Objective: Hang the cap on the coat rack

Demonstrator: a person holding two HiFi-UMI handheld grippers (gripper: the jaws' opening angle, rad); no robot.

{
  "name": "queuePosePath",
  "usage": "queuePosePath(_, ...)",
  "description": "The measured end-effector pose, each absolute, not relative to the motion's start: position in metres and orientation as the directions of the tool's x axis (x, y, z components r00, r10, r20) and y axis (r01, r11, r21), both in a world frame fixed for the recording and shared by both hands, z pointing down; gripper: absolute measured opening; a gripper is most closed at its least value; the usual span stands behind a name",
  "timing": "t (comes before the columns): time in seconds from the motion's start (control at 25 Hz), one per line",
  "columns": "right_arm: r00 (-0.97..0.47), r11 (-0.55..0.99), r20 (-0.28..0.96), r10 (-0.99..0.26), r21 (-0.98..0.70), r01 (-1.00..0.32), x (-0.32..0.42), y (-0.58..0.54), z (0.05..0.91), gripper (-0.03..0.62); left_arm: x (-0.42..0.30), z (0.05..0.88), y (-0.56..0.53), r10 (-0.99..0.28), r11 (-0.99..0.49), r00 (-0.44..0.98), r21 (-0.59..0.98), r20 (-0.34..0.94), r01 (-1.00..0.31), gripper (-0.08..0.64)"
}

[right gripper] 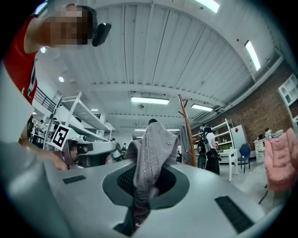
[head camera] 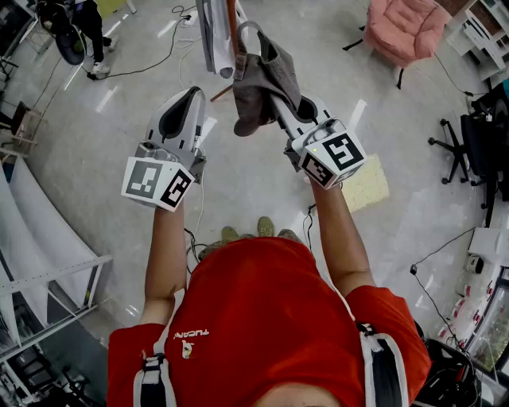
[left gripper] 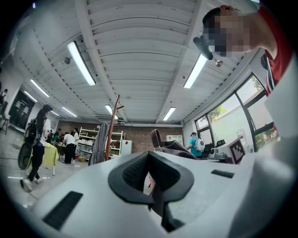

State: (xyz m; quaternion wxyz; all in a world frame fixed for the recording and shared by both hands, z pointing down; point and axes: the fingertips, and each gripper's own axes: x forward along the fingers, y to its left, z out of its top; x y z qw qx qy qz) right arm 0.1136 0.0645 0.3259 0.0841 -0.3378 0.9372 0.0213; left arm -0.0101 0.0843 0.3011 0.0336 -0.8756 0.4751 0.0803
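Observation:
My right gripper (head camera: 285, 107) is shut on a grey-brown cap (head camera: 266, 75), held up in front of me with the fabric drooping over the jaw tips. In the right gripper view the cap (right gripper: 151, 153) stands pinched between the pads, and the brown wooden coat rack (right gripper: 187, 130) rises just behind it to the right. From the head view the coat rack (head camera: 231, 20) pole is at the top, just beyond the cap. My left gripper (head camera: 191, 95) is shut and holds nothing, level with the cap on its left. The left gripper view shows the coat rack (left gripper: 111, 130) ahead and the cap (left gripper: 170, 148) to the right.
A grey-white garment (head camera: 213, 36) hangs on the rack. A pink armchair (head camera: 406, 28) stands at the far right, a black office chair (head camera: 469, 147) at the right edge, a yellow mat (head camera: 366, 187) on the floor. Cables cross the floor. People (left gripper: 35, 139) and shelves (left gripper: 88, 144) are farther off.

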Motion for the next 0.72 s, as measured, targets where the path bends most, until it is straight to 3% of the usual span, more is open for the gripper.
queuePosePath(0.72, -0.777, 0.788, -0.148, -0.612, -0.029, -0.615, 0.127, 0.044, 0.331, 0.032, 0.012, 0.303, 0.072, -0.859, -0.493, 0.485, 0.005, -0.166, -0.87, 0.008)
